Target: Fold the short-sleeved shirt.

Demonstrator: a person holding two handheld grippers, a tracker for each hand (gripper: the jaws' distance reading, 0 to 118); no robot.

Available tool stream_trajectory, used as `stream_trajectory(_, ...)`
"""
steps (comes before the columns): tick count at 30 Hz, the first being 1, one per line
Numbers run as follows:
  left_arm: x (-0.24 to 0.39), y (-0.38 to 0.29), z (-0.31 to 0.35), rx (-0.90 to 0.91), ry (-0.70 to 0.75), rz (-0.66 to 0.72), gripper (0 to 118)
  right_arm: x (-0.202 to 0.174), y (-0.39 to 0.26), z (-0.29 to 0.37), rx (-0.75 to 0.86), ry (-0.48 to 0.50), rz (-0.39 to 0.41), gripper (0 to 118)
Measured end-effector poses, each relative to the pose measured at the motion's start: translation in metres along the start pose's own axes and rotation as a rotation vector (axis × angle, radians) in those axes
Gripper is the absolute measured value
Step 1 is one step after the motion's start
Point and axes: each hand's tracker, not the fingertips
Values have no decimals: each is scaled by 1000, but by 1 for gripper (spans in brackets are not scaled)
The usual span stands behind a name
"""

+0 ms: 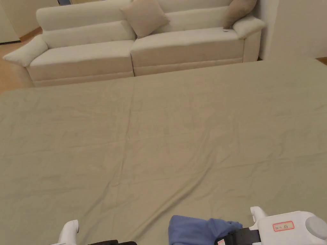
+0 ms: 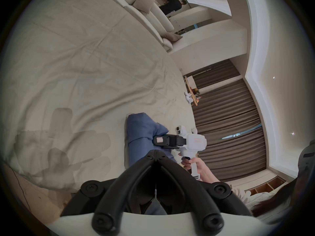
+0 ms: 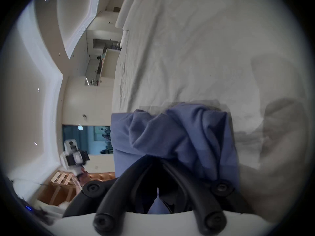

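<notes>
- Left gripper (image 2: 156, 152), black two-jaw tool with a white body, seen in its own view with tips met over the blue cloth; whether cloth is actually pinched between them cannot be told.
- Blue short-sleeved shirt of soft knit fabric (image 2: 141, 130) bunched in a crumpled heap at the near edge of the wide beige sheet-covered surface (image 1: 159, 134), just right of centre in the head view (image 1: 198, 228).
- Relative to the shirt: left gripper at its left flank, low and close to the near edge.
- Right gripper (image 3: 156, 156), same black-and-white build, jaws pressed together with blue fabric bulging just beyond the tips; probably pinching a fold of the shirt, held by a hand (image 2: 192, 163) at the shirt's right flank.
- Long axis of the heap running roughly away from the near edge, between the two tools.
- Judged next need: drawing the two holds apart sideways to spread the heap flat; both equally near, neither favoured.
- Beyond the shirt, at the far edge of the surface: cream fabric sofa (image 1: 134, 48) with two tan cushions.
</notes>
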Motion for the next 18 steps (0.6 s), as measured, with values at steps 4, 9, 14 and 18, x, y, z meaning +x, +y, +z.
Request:
stream_trajectory(4,-4,8,-36,-72,4,2,0,3,2,1,-5,12,-74,0)
stream_trajectory(9,-6,16,-84,-205,73,-98,0,6,-3,7,4,4,-61,0)
stream_trajectory(14,-18,24,-97,-231,50,-41,78,15,-9,15,19,23,-91,0)
stream_trajectory(18,-26,24,-121,-206,-52,56,116,16,-12,16,26,21,-87,0)
